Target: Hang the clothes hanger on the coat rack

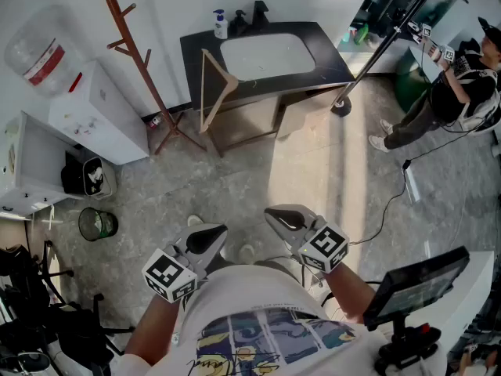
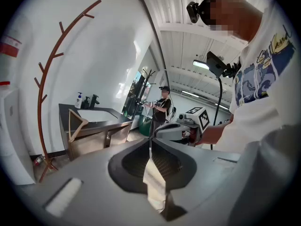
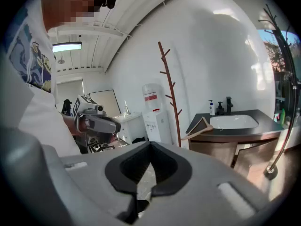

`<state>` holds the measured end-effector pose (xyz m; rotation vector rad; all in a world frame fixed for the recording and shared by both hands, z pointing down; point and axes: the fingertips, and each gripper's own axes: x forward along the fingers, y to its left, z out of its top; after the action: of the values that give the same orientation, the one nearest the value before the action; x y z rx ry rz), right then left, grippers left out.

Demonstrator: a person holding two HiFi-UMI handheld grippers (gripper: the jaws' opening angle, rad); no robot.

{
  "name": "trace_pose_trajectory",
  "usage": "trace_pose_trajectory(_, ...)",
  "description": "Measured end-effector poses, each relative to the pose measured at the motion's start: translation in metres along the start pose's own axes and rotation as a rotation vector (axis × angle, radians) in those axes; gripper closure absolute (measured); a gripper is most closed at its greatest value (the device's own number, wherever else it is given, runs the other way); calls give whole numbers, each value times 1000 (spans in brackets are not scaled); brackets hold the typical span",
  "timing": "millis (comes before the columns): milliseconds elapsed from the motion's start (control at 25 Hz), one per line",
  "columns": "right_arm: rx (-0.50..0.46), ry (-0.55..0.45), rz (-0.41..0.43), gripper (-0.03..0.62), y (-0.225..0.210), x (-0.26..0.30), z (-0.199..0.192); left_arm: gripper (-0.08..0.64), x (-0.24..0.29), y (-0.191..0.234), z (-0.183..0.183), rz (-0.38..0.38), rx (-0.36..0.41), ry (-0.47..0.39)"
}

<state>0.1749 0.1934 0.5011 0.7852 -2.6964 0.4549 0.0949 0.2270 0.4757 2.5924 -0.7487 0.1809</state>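
- Wooden clothes hanger (image 1: 213,91) is propped against the left end of the dark bench (image 1: 329,63), touching it, tilted, with one corner above the top and the rest below
- How it is caught on the bench edge cannot be made out
- Nothing holds the hanger; it is well apart from both tongs
- Coat rack (image 1: 129,49), reddish-brown with short pegs up its stem, stands on the floor just left of the bench, near the hanger but not touching it; its pegs are bare
- White basin (image 1: 266,56) is set in the bench top, with a soap bottle (image 1: 221,23) at its back left corner
- White water dispenser (image 1: 98,112) stands left of the rack
- Left tongs (image 1: 211,236) and right tongs (image 1: 280,218) are held low in front of the person's chest, near each other, pointing toward the bench
- Both pairs are closed tight, jaws together, empty
- A second person (image 1: 454,84) stands at far right, beyond the bench
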Motion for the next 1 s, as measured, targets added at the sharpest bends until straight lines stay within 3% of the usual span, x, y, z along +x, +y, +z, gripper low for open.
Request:
trace_pose_trajectory(440, -16, -5, -1, 592, -10, 7, 8, 541, 5, 11, 13, -4, -3, 5)
trace_pose_trajectory(800, -11, -21, -51, 564, -31, 67, 42, 540, -4, 106, 37, -2, -9, 14)
trace_pose_trajectory(1000, 31, -31, -110, 538, -48, 106, 67, 534, -9, 161, 49, -14, -1, 68)
